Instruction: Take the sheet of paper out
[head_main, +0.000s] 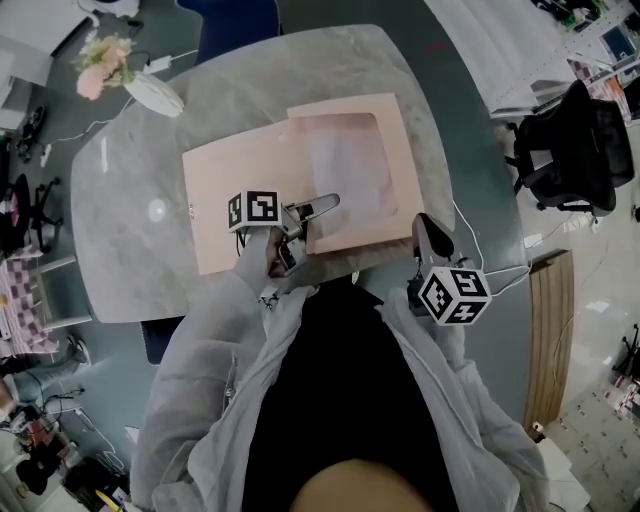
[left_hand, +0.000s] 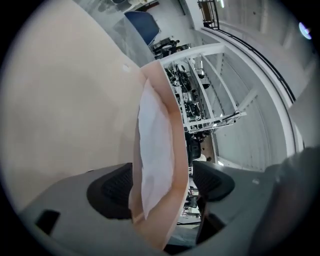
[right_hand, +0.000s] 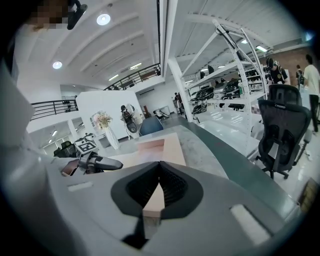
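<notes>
Presently, the envelope (head_main: 235, 185) is being anchored at 5 o'clock by the clamped right gripper (right_hand: 159, 186) while the left gripper (left_hand: 164, 184), jaws wide, is being held astride the enclosed sheet of paper (left_hand: 155, 150) at 6 o'clock.

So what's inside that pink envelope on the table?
A white sheet shows through the window of the pink envelope. The sheet's margins are covered by the envelope's frame, so whether anything else lies inside cannot be seen.

Flower vase (head_main: 152, 94) on table (head_main: 130, 200) — office chair (head_main: 575, 150) nearby.
</notes>
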